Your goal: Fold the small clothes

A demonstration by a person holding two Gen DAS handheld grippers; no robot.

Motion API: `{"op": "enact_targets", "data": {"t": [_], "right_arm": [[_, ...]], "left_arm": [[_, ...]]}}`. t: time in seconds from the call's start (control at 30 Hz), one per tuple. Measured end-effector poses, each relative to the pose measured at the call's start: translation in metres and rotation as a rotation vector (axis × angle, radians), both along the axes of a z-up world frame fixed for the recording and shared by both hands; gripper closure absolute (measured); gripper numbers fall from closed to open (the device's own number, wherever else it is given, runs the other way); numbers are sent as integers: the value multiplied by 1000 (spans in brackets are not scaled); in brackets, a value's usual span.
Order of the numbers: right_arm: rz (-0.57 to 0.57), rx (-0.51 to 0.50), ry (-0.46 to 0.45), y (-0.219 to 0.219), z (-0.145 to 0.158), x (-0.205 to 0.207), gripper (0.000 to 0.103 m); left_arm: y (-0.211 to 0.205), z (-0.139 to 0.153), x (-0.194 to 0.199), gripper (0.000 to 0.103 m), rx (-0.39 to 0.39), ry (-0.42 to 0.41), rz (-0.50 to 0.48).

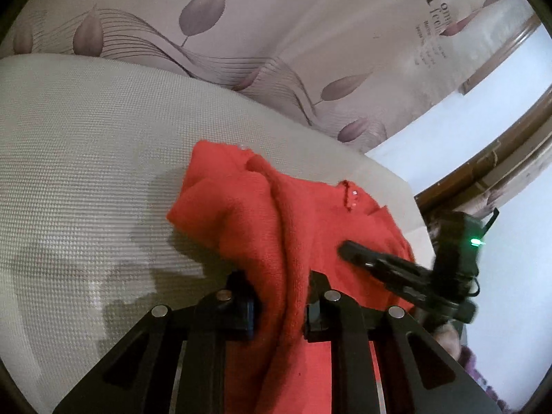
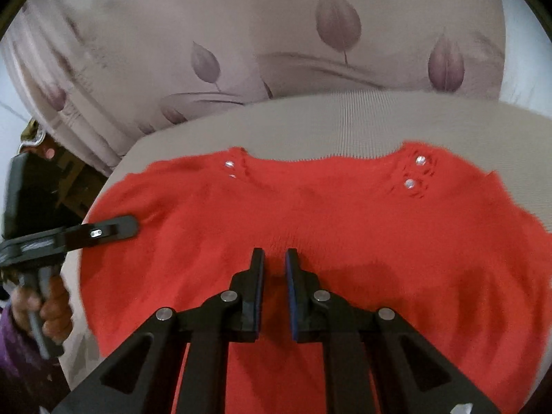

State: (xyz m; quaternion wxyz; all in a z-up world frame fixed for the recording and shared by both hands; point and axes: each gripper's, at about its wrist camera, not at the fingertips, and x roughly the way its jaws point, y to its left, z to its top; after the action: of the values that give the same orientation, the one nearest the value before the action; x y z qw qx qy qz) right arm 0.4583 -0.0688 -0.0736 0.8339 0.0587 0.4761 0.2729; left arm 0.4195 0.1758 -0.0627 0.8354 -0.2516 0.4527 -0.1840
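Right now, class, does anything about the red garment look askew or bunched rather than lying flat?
Yes. The red sweater is bunched into a raised ridge between the left gripper's fingers, not lying flat.

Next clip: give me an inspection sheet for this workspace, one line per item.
Surface: pale woven table cover, bare left of the garment.
Job's things: red knitted sweater with shiny buttons, partly bunched at one side.
Clutter: nothing seen.
Grippers: left hand-held gripper has a red fold bunched between its fingers; right hand-held gripper sits over the sweater, fingers slightly apart, nothing held.
Cables: nothing seen.
Surroundings: leaf-patterned fabric behind; brown wooden frame against a white wall.
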Motion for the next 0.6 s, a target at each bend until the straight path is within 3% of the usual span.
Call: {"op": "enact_targets", "data": {"t": [0.27,0.43,0.6], "right_arm": [[-41,109,126,-14,-11,18,103],[-69,240,214,-32,-19,29,103],[-86,329,240,-49,-17,31,101]], "left_arm": [[-43,33,-4,84,-26,-13,-69],[-81,48,-3,84,-40,-15,-109],[-114,49,1,84,-114,5,-108]]}}
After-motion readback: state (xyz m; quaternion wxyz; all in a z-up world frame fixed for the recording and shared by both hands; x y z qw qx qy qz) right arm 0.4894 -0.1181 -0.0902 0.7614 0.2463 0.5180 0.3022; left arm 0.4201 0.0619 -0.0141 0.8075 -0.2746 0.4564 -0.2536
